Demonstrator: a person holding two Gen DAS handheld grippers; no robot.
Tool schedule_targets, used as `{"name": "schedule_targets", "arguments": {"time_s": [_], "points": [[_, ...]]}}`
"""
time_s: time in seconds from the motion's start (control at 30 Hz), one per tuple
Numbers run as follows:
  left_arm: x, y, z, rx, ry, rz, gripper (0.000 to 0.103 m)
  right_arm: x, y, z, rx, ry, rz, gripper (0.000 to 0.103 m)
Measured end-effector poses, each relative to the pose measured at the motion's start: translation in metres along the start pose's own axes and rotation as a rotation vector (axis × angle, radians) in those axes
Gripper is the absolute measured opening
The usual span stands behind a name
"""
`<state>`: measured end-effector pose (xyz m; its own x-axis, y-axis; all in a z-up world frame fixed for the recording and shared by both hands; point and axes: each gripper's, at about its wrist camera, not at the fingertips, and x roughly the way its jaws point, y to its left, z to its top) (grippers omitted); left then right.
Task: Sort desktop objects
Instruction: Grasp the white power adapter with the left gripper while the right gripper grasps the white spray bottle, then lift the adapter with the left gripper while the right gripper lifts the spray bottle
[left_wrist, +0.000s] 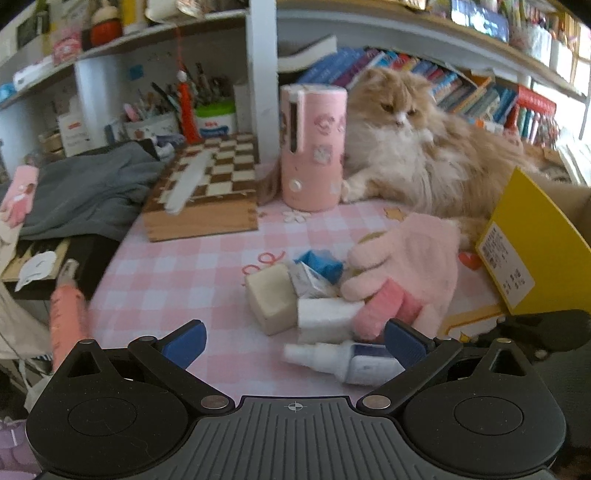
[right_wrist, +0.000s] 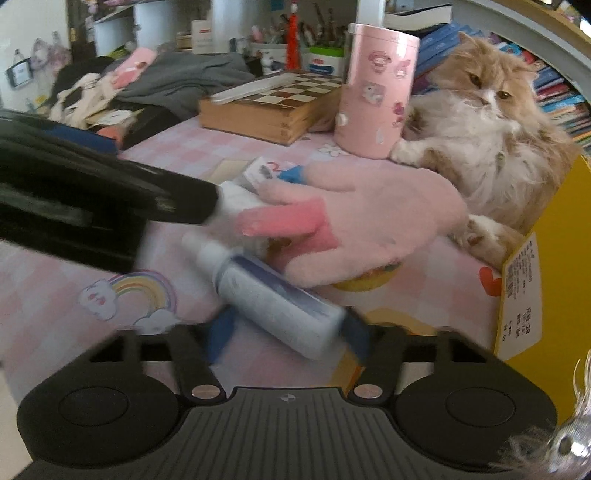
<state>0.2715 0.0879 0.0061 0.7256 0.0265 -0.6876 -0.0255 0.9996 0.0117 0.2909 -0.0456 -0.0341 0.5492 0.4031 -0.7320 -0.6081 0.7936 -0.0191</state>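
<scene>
A white and blue spray bottle (right_wrist: 266, 291) lies between the fingers of my right gripper (right_wrist: 286, 336), which is shut on its base end; it also shows in the left wrist view (left_wrist: 343, 360). My left gripper (left_wrist: 293, 341) is open and empty, just short of a pile: a cream block (left_wrist: 269, 295), a white box (left_wrist: 325, 314), small blue and white cartons (left_wrist: 317, 269) and a pink glove (left_wrist: 402, 273). The glove (right_wrist: 365, 218) lies over a yellow round object (right_wrist: 369, 280). My left gripper's body crosses the right wrist view at the left (right_wrist: 92, 195).
A fluffy orange and white cat (left_wrist: 424, 147) lies behind the pile. A pink cylinder (left_wrist: 312, 147) and a wooden chessboard box (left_wrist: 207, 188) stand at the back. A yellow box (left_wrist: 535, 243) is at the right. Grey clothes (left_wrist: 92, 184) lie at the left.
</scene>
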Motion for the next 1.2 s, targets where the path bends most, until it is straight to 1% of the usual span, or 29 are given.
{"name": "schedule_targets", "arguments": {"time_s": [0.03,0.1,0.17,0.2,0.23,0.27,0.33,0.4,0.5,0.67,0.7,0.73,0.77,0.83,0.9,1.0,1.07,1.13,1.17,1.2], "points": [[0.003,-0.002,0.001,0.009,0.007,-0.008,0.102,-0.003,0.001,-0.001,-0.018,0.009,0.019,0.039],[0.010,-0.005,0.003,0.029,0.017,-0.013,0.102,-0.011,0.006,-0.005,-0.082,0.020,0.044,0.034],[0.016,-0.007,0.005,0.044,0.032,-0.014,0.098,-0.019,0.010,-0.011,-0.127,0.036,0.074,0.032],[0.019,-0.008,0.006,0.049,0.042,-0.014,0.093,-0.024,0.010,-0.014,-0.143,0.050,0.089,0.031],[0.022,-0.009,0.007,0.056,0.052,-0.013,0.086,-0.028,0.009,-0.016,-0.149,0.063,0.096,0.031],[0.025,-0.010,0.008,0.064,0.063,-0.012,0.084,-0.031,0.008,-0.017,-0.149,0.075,0.101,0.031],[0.032,-0.013,0.008,0.081,0.084,-0.021,0.073,-0.037,0.006,-0.021,-0.151,0.095,0.096,0.031],[0.038,-0.017,0.007,0.094,0.099,-0.020,0.067,-0.041,0.005,-0.024,-0.155,0.107,0.093,0.031],[0.044,-0.023,0.007,0.103,0.099,-0.010,0.067,-0.042,0.005,-0.024,-0.152,0.110,0.094,0.032],[0.056,-0.032,0.005,0.089,0.095,0.023,0.067,-0.041,0.006,-0.023,-0.145,0.102,0.089,0.033],[0.057,-0.034,0.004,0.091,0.090,0.033,0.065,-0.041,0.006,-0.022,-0.146,0.099,0.087,0.034],[0.057,-0.035,0.003,0.092,0.083,0.038,0.058,-0.040,0.007,-0.022,-0.148,0.097,0.086,0.035],[0.056,-0.035,0.002,0.091,0.076,0.044,0.056,-0.038,0.008,-0.021,-0.151,0.095,0.085,0.035],[0.051,-0.030,0.001,0.077,0.067,0.033,0.041,-0.036,0.009,-0.019,-0.155,0.093,0.085,0.035],[0.046,-0.024,0.000,0.069,0.069,0.002,0.036,-0.035,0.009,-0.017,-0.154,0.093,0.086,0.035],[0.035,-0.021,-0.006,0.096,0.075,-0.003,0.033,-0.037,0.010,-0.018,-0.149,0.096,0.086,0.034],[0.024,-0.016,-0.012,0.092,0.068,-0.013,0.031,-0.038,0.011,-0.018,-0.145,0.102,0.085,0.033],[0.012,-0.012,-0.015,0.093,0.067,-0.022,0.028,-0.040,0.012,-0.019,-0.148,0.108,0.088,0.033],[0.008,-0.010,-0.016,0.093,0.065,-0.027,0.025,-0.041,0.013,-0.020,-0.148,0.113,0.084,0.033],[0.003,-0.008,-0.018,0.093,0.070,-0.031,0.025,-0.042,0.013,-0.021,-0.145,0.116,0.080,0.033]]}}
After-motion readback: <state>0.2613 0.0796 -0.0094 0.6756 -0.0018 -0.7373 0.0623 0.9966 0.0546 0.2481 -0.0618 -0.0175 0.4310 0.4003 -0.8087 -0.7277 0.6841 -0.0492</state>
